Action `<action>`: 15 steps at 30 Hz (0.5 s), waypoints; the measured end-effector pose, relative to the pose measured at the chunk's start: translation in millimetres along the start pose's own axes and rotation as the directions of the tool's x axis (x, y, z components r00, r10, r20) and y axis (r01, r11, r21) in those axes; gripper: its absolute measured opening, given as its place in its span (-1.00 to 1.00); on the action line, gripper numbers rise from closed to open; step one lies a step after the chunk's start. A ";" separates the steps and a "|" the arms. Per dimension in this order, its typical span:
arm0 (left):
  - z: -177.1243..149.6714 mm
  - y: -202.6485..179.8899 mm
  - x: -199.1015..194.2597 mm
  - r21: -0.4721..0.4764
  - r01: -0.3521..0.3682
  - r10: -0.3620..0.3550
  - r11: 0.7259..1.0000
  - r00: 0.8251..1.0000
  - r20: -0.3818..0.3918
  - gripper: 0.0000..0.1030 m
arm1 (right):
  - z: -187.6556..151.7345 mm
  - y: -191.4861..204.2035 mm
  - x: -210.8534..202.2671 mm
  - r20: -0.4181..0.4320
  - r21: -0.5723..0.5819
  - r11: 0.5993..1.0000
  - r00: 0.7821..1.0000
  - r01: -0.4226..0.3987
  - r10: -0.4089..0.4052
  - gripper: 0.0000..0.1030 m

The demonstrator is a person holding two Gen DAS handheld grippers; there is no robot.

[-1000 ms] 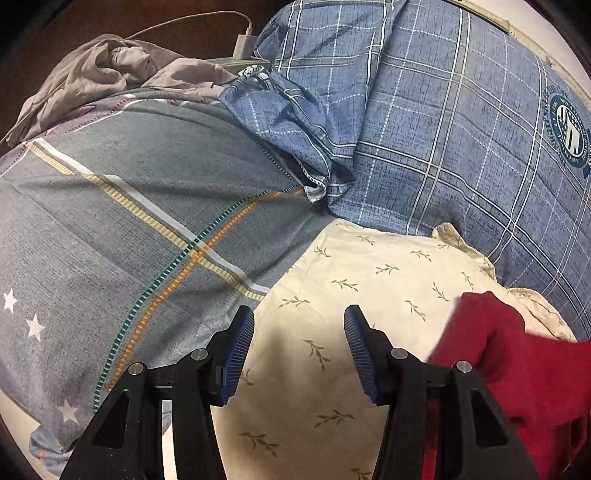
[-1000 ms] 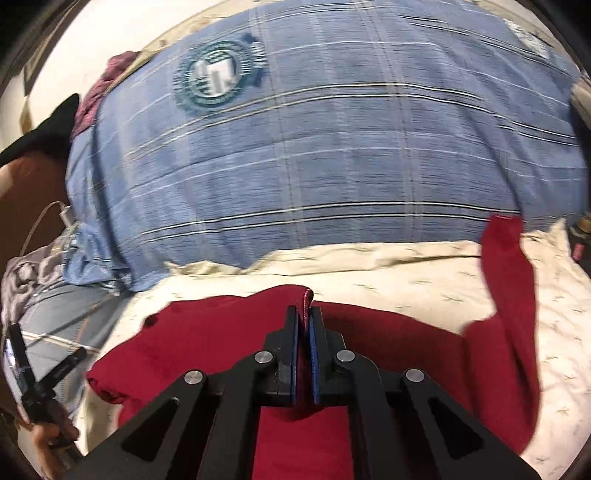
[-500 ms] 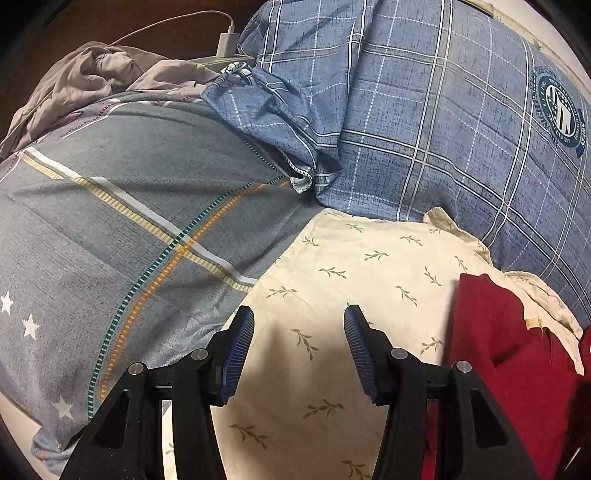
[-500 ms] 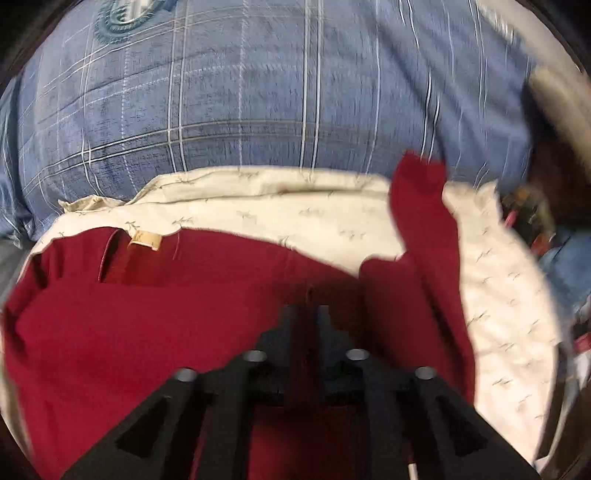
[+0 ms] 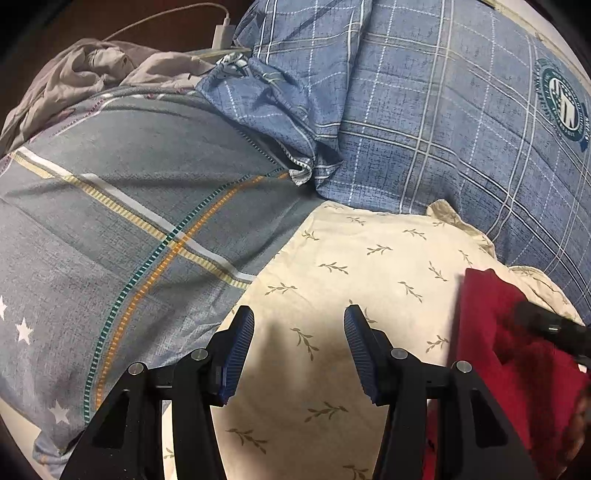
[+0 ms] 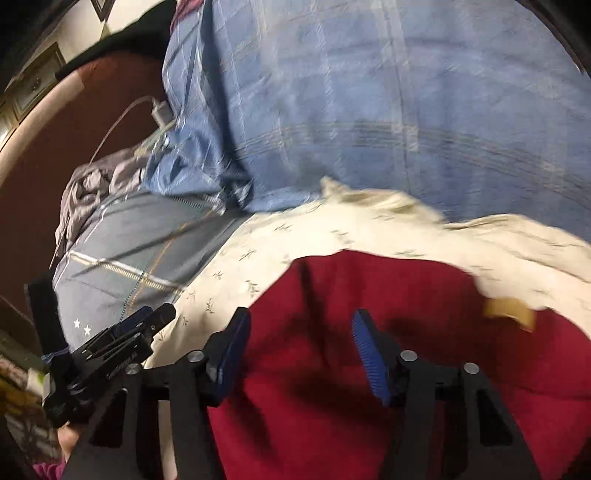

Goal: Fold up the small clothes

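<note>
A dark red garment (image 6: 369, 406) lies on a cream leaf-print cloth (image 5: 351, 266); a tan neck label (image 6: 511, 312) shows near its far right edge. My right gripper (image 6: 301, 354) is open and empty just above the red fabric. My left gripper (image 5: 299, 354) is open and empty over the cream cloth, left of the garment's edge (image 5: 491, 332). The left gripper also shows at the left of the right wrist view (image 6: 110, 354), and a dark part of the right gripper shows in the left wrist view (image 5: 550, 328).
A blue plaid quilt (image 5: 424, 110) with a round crest (image 5: 563, 103) bunches behind the cloth. A grey striped, star-print cover (image 5: 110, 221) lies to the left. Crumpled grey fabric (image 5: 85, 74) and a white charger with cable (image 5: 221, 35) sit at the back left.
My right gripper was shut on the red garment; it has let go, opened and swung left. The garment now lies flatter. My left gripper stayed open and hardly moved.
</note>
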State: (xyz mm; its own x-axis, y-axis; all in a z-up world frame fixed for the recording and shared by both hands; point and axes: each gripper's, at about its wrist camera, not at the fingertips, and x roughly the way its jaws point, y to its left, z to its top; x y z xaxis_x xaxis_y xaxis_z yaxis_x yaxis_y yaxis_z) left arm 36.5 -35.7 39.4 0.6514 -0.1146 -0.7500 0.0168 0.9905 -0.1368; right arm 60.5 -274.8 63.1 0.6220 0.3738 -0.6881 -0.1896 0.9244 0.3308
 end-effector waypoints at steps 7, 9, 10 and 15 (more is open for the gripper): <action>5.4 5.1 2.8 -0.024 0.017 -0.017 1.000 1.000 -0.006 -0.02 | 4.5 10.7 22.6 -0.049 -0.078 0.997 0.999 -0.027 0.024 -0.91; 5.9 6.9 3.9 -0.034 0.019 -0.019 0.999 1.000 -0.008 -0.02 | 5.6 23.3 20.5 -0.021 -0.134 0.991 1.000 -0.002 -0.001 -0.92; 6.2 7.8 4.2 -0.040 0.019 -0.020 0.999 1.000 -0.006 -0.02 | 9.3 28.0 20.3 -0.003 -0.144 0.990 1.000 0.000 -0.001 -0.93; 6.1 7.1 5.6 -0.047 0.011 -0.011 0.999 1.000 0.005 -0.02 | 30.0 40.5 44.5 0.025 -0.120 0.992 0.999 0.044 -0.042 -0.94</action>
State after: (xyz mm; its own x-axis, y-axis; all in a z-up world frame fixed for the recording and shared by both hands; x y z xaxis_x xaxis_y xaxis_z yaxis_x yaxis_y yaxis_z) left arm 44.9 -28.8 38.1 0.6553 -0.1251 -0.7449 -0.0113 0.9845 -0.1753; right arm 103.3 -223.0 65.3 0.6480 0.3329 -0.6850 -0.2515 0.9425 0.2202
